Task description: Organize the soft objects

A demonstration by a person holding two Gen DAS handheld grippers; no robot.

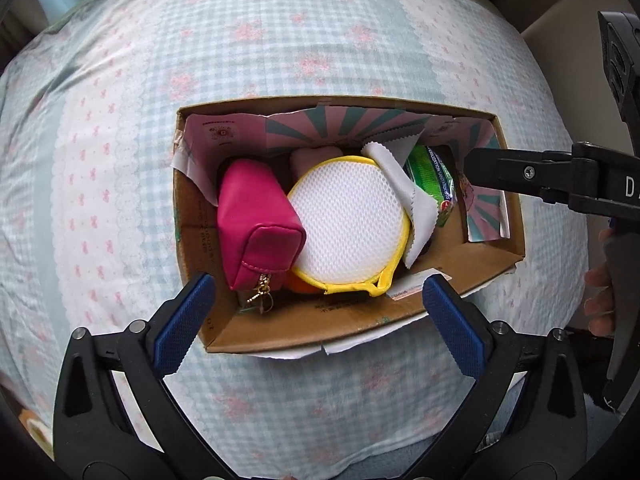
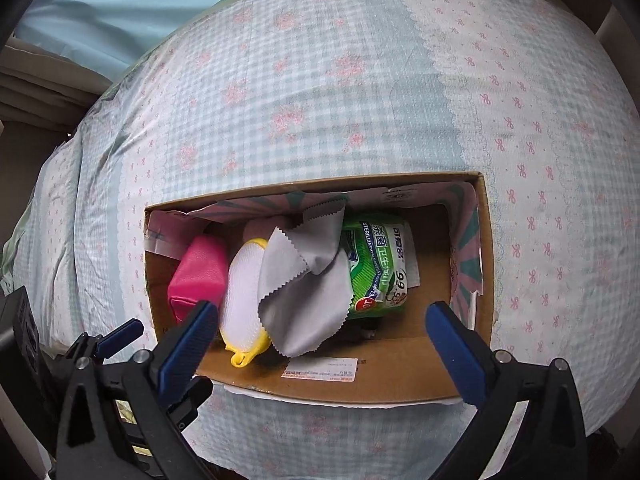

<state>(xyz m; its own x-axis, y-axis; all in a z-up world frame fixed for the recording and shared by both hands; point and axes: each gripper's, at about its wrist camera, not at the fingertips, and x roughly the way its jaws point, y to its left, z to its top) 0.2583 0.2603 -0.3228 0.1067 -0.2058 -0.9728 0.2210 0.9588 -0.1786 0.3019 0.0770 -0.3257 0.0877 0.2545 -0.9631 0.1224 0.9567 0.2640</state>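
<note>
Cardboard box (image 1: 460,264) sits open-topped on a bed under a pale blue gingham bedspread (image 1: 120,160) with pink bows, and every soft object in view already lies inside it. Against the box's left wall stands a magenta pouch (image 1: 256,220), smooth leather-like, boxy, with a small gold zipper pull toward the near wall. Beside it, touching, leans a round white mesh pad (image 1: 348,228) with a yellow trim and loop, its surface a fine honeycomb weave. Draped over that pad's right edge is a thin grey cloth (image 2: 304,292) with pinked zigzag edges, limp and creased. Right of the cloth lies a green wipes packet (image 2: 376,264), glossy plastic, plump, printed with white lettering. A pink rounded thing behind the pad is mostly hidden. The box's right end shows bare brown floor and a striped paper lining along the far wall.

The left gripper (image 1: 320,312) hangs over the near wall with its blue ribbed pads spread wide, nothing between them. The right gripper (image 2: 320,336) is likewise spread and empty above the near wall.

Judging from this, the placing step looks finished, both tools having let go. The next move probably calls for lifting clear without snagging the cloth, or nudging the items flatter.
</note>
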